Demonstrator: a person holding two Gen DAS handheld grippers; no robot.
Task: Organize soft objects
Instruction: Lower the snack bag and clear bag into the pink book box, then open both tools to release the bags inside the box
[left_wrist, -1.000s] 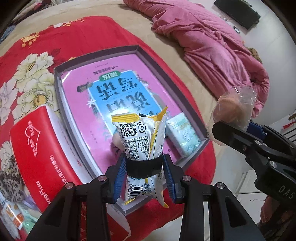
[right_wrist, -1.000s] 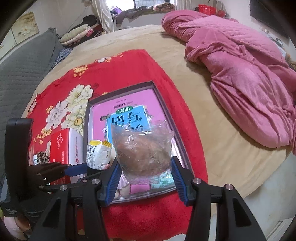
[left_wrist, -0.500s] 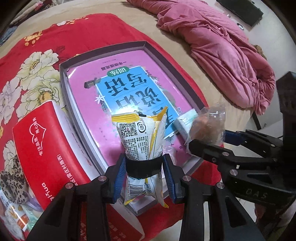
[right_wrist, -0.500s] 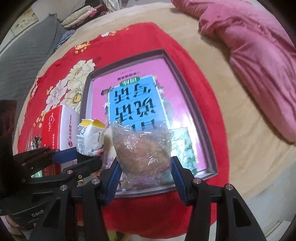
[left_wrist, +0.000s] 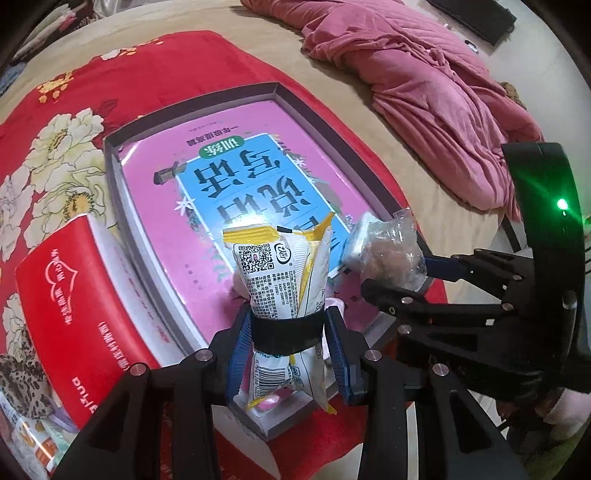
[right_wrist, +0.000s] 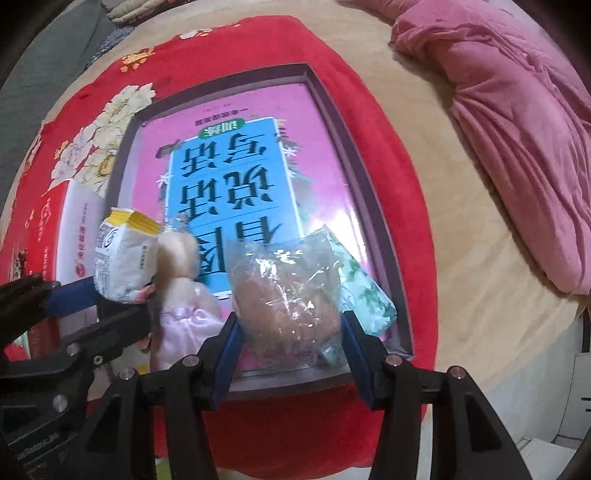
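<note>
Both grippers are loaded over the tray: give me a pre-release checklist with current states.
1. Left gripper shut on the snack packet: ok.
2. Right gripper shut on the clear bag: ok.
3. Both loads above the tray: ok.
4. Spot under the packet free: not ok, a doll lies there.
5. Spot under the bag free: cannot tell; a green pack sits close beside it.
</note>
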